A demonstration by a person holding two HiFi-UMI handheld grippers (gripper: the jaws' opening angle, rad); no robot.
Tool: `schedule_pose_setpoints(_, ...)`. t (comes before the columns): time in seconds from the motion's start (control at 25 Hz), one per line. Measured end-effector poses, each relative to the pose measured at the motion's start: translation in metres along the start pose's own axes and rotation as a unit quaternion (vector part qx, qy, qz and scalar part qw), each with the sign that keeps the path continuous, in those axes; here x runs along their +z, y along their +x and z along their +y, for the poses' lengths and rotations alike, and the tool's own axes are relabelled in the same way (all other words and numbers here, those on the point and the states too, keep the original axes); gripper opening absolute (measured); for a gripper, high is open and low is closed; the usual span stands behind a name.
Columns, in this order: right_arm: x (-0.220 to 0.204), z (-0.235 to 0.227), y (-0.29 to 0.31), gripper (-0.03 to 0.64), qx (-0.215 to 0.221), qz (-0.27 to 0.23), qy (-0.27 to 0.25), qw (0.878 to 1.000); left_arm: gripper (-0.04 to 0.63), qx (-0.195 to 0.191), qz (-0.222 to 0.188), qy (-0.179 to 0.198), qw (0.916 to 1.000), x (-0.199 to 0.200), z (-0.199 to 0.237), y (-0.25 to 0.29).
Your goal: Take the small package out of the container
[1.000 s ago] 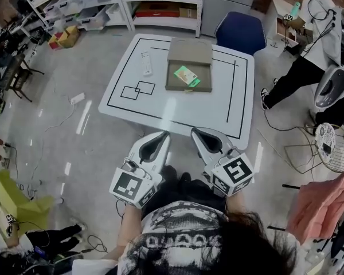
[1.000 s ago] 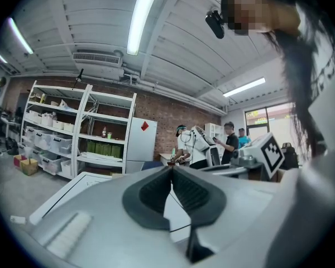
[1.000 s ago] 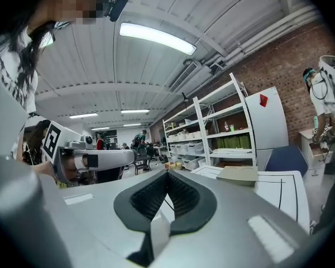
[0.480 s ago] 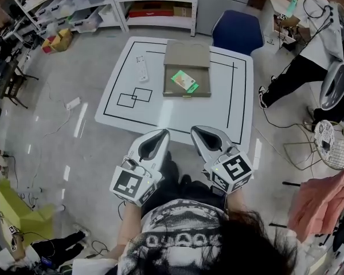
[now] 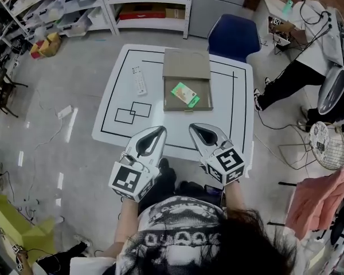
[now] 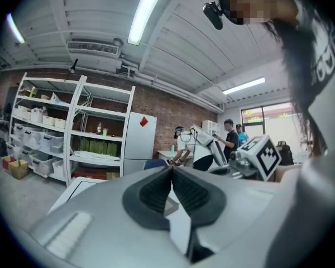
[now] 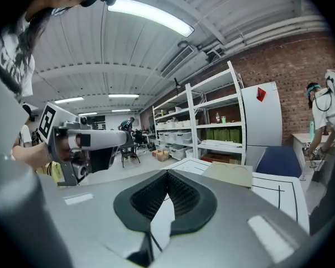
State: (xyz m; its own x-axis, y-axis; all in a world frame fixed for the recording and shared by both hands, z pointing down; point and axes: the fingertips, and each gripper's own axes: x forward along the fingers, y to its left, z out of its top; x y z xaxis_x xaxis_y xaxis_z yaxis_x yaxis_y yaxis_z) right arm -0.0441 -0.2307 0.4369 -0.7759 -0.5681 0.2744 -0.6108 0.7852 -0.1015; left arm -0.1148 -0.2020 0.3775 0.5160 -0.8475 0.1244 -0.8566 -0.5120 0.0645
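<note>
Nearest, left gripper [image 5: 161,129] and right gripper [image 5: 192,126], both pinched closed on nothing, side by side over the table's [image 5: 229,119] near edge. Farther on, well apart from both, green package [image 5: 184,94], seemingly flat inside the open container [image 5: 175,103].

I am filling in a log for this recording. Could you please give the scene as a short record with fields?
surface: white table with black lines
container: open cardboard box on the table
package: small green package, lying inside the box
other item: remote control, left of the box
left gripper: shut, empty
right gripper: shut, empty
task state: package not yet touched
</note>
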Motion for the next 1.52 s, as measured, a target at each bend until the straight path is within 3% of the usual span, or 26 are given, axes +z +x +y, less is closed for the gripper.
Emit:
schedule_pose_setpoints(0.28, -0.01, -0.044, 0.062, 0.007, -0.029, 0.035, -0.013, 0.999, 0.0, -0.017, -0.002, -0.011, 0.9998, 0.002, 0.048, 0.02)
schedule_pose_setpoints(0.6, -0.043, -0.089, 0.131, 0.107, -0.029, 0.118, -0.051, 0.991, 0.0, -0.033, 0.001, -0.017, 0.9993, -0.004, 0.086, 0.027)
schedule_pose_setpoints(0.96, -0.106, -0.129, 0.203, 0.23, 0.008, 0.236, -0.066, 0.97, 0.0, -0.031, 0.009, -0.024, 0.9992, -0.008, 0.118, 0.032)
schedule_pose_setpoints(1.24, -0.153, -0.155, 0.223, 0.381, 0.004, 0.328, -0.085, 0.941, 0.0, -0.027, 0.017, -0.03, 0.999, -0.013, 0.131, 0.03)
schedule_pose_setpoints(1.52, -0.165, -0.165, 0.242, 0.393, 0.006, 0.35, -0.079, 0.933, 0.0, -0.015, 0.02, -0.038, 0.999, -0.02, 0.145, 0.026)
